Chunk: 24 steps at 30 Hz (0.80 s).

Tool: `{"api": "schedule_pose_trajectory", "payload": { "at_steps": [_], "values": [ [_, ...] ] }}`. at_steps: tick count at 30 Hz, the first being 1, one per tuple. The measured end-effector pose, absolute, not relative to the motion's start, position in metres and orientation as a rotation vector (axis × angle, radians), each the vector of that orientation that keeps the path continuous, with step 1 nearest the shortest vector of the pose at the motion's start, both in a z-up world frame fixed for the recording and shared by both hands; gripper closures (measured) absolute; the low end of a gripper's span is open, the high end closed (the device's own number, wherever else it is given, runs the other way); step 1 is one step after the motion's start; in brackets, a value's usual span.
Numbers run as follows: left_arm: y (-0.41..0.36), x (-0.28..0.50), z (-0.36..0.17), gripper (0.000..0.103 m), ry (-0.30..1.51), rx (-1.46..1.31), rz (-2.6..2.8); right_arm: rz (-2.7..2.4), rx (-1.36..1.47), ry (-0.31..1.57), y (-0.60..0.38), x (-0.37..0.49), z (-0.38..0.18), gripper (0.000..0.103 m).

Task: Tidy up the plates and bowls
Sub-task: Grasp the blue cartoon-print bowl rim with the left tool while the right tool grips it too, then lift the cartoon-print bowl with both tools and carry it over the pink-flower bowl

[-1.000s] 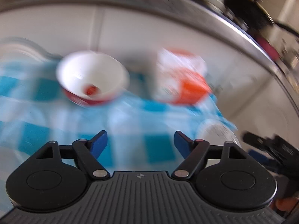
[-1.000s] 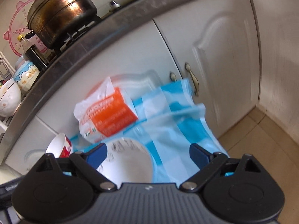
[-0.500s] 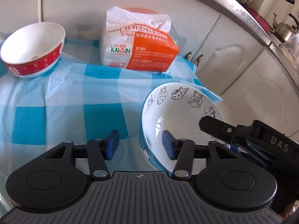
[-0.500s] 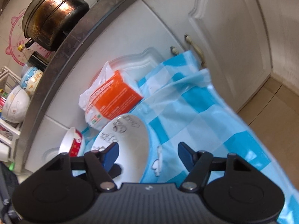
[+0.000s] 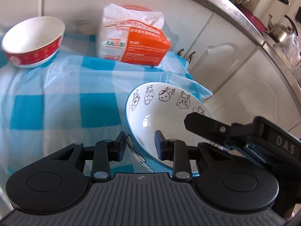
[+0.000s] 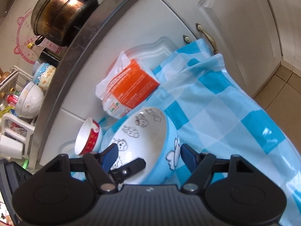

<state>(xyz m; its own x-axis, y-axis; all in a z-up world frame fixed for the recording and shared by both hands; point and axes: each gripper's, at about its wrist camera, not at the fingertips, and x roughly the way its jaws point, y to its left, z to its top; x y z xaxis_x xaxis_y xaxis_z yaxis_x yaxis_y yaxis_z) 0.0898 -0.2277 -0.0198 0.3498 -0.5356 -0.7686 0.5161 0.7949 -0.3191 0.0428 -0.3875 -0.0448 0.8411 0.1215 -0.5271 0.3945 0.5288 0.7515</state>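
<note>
A blue bowl with a white inside and cartoon pigs (image 5: 165, 111) sits on the blue checked cloth (image 5: 56, 98). My left gripper (image 5: 140, 147) has one finger outside its near rim and one inside, closed against the wall. My right gripper (image 6: 149, 155) straddles the same bowl (image 6: 144, 137) with its jaws wide; its fingers do not visibly press the bowl. A red and white bowl (image 5: 33, 41) stands at the far left of the cloth, and shows small in the right wrist view (image 6: 88, 136).
An orange and white tissue pack (image 5: 133, 43) lies at the back of the cloth against white cabinet doors (image 5: 216, 60). A steel counter edge (image 6: 90, 37) above carries a dark pot (image 6: 64, 17) and a rack of bowls (image 6: 30, 99). The cloth hangs toward the tiled floor (image 6: 282, 82).
Both grippers have moved in on the cartoon bowl. My left gripper has narrowed and now clamps the bowl's near rim. My right gripper has come around the bowl's other side.
</note>
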Motion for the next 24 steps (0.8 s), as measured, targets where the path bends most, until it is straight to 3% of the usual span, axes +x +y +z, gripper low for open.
{"api": "schedule_pose_trajectory", "payload": {
  "at_steps": [24],
  "values": [
    [-0.055, 0.002, 0.091, 0.072, 0.903, -0.139, -0.409, 0.272, 0.855, 0.631, -0.261, 0.025, 0.049, 0.029]
  ]
}}
